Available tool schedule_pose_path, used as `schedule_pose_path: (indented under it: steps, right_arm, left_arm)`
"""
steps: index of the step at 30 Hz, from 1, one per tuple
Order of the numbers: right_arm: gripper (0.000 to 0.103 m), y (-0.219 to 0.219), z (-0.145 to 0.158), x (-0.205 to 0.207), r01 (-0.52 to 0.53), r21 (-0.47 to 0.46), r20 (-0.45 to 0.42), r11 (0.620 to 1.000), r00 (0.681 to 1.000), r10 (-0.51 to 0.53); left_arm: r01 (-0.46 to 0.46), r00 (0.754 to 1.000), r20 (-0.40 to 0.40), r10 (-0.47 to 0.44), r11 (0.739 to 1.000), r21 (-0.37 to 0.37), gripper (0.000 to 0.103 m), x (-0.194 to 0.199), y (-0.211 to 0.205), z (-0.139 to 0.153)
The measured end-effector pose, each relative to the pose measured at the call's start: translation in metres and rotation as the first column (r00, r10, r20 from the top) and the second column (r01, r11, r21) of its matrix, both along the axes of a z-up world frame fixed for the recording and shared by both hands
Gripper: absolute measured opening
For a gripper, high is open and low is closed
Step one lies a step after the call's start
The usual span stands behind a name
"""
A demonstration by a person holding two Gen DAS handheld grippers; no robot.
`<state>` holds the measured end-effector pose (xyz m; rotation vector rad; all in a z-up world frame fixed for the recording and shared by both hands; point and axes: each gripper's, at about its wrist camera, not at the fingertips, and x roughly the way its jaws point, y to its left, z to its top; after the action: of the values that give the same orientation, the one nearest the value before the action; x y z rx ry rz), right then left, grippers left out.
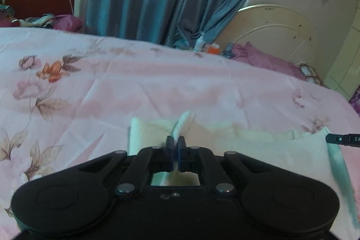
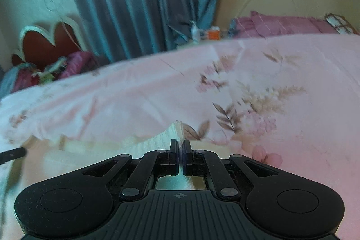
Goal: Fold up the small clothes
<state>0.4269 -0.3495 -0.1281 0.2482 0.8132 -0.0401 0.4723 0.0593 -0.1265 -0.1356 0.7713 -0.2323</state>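
Left gripper (image 1: 175, 141) clamped on a pinched-up fold of the white garment (image 1: 258, 150); right gripper (image 2: 180, 146) likewise clamped on the cloth's other edge (image 2: 173, 129). Garment lies on the near part of the pink floral bedsheet (image 1: 135, 82), stretched between both tools. Looks like the grasp step is done; the next move calls for lifting both edges together and carrying them over to the far side. Writing: only "DA" legible on the black gripper tip at the right edge (image 1: 344, 140), the rest cut off.
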Motion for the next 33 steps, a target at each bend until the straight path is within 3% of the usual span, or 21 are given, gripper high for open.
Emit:
schedule_pose_path:
  steps: [4,7,8,10,11,15,19,20,21,23,28,33]
  right_arm:
    - [0.002,0.001,-0.017,0.002,-0.001,-0.043,-0.022,0.999,1.0,0.0]
    - [0.005,-0.002,-0.01,0.001,0.001,-0.032,-0.027,0.999,1.0,-0.002]
    - [0.014,-0.004,-0.006,-0.001,0.012,-0.031,-0.019,0.999,1.0,-0.012]
    - [0.048,-0.007,0.004,-0.009,0.034,-0.032,0.014,0.999,0.999,-0.033]
    - [0.071,-0.008,0.009,-0.014,0.044,-0.029,0.039,0.999,0.998,-0.042]
    - [0.071,0.009,0.028,-0.031,-0.007,-0.029,0.076,1.0,0.997,0.009]
    - [0.071,0.043,0.031,-0.043,-0.096,-0.029,0.081,0.995,0.992,0.098]
    - [0.068,0.053,0.029,-0.045,-0.12,-0.028,0.077,0.992,0.99,0.122]
    - [0.058,0.061,0.027,-0.046,-0.14,-0.031,0.067,0.99,0.988,0.142]
    - [0.05,0.077,0.021,-0.047,-0.174,-0.041,0.043,0.984,0.984,0.175]
    - [0.05,0.104,0.007,-0.06,-0.223,-0.07,0.024,0.972,0.974,0.225]
    - [0.05,0.107,-0.014,-0.069,-0.224,-0.185,-0.019,0.957,0.974,0.224]
  left_arm:
    - [0.009,1.0,-0.017,-0.009,0.999,0.038,0.004,-0.002,0.0,-0.009]
    - [0.008,1.0,-0.012,-0.007,0.998,0.059,0.016,-0.006,0.0,-0.003]
    - [-0.006,1.0,-0.009,0.007,0.998,0.057,0.022,-0.008,0.0,0.0]
    - [-0.022,1.0,0.006,0.022,0.999,0.033,0.024,-0.014,0.004,0.01]
    - [-0.025,1.0,0.015,0.025,0.999,0.028,0.026,-0.018,0.004,0.015]
    - [0.03,0.999,0.045,-0.031,0.999,0.01,0.029,-0.038,-0.004,0.033]
    - [0.12,0.992,0.029,-0.121,0.993,0.018,0.029,-0.054,-0.03,0.033]
    - [0.132,0.991,0.018,-0.132,0.991,0.011,0.029,-0.056,-0.035,0.03]
    - [0.145,0.989,0.006,-0.145,0.989,0.008,0.029,-0.058,-0.041,0.027]
    - [0.157,0.988,-0.006,-0.157,0.987,0.016,0.029,-0.064,-0.051,0.021]
    - [0.154,0.987,-0.043,-0.152,0.987,0.045,0.029,-0.075,-0.06,0.005]
    - [0.148,0.989,-0.047,-0.144,0.984,0.096,0.031,-0.08,-0.055,-0.001]
